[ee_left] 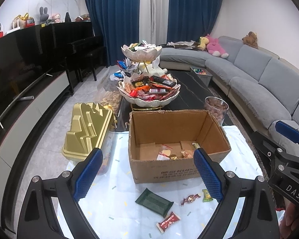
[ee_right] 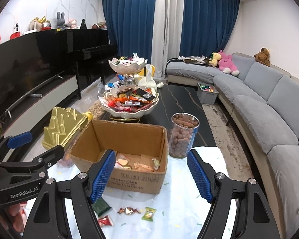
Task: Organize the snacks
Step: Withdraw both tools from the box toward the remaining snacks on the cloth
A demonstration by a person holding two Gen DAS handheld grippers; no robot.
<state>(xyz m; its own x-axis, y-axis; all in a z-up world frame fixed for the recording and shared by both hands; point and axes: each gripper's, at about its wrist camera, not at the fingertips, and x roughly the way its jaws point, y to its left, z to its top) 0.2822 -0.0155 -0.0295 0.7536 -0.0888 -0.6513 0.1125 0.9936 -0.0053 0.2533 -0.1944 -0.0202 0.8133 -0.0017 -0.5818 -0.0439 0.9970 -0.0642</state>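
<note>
Here, both grippers hover over bench, jaws apart, nothing held. Left gripper [ee_left: 147, 177] faces cardboard box [ee_left: 177, 171]; right gripper [ee_right: 151, 176] just beside it. Box sits open on white cloth [ee_left: 117, 209], few wrapped snacks inside. Loose on cloth before box: dark green packet [ee_left: 153, 201], red packet [ee_left: 168, 221], twisted candy [ee_left: 190, 198], small green sweet [ee_left: 206, 195]. Gold lidded container [ee_left: 87, 131] left of box, nut jar [ee_right: 182, 137] at its right, tiered snack bowl [ee_left: 149, 91] behind.
</note>
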